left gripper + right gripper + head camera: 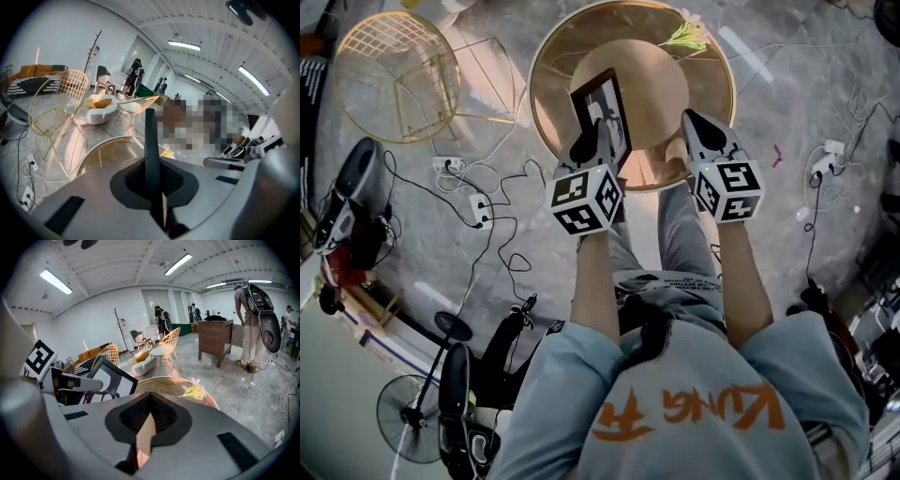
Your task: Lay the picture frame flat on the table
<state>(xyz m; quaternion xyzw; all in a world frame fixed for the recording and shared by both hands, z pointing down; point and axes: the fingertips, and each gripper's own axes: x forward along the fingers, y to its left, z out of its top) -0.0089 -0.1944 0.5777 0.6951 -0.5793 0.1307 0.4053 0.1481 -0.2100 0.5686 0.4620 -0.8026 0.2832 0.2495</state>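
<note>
Round table [551,66]; left gripper [596,139] pinches picture frame [602,105] edge.

Short-sleeved light-blue T-shirt [675,398] with orange lettering; grey trousers [680,234]. Left gripper [596,136]: grey moulded shell, dark jaws, black-and-white marker cube [586,199]. Right gripper [692,120] alike, with its own cube [727,190].

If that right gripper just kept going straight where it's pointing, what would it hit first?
Probably the round table, right ahead; the flower lies off to its right, though depth is unclear.
</note>
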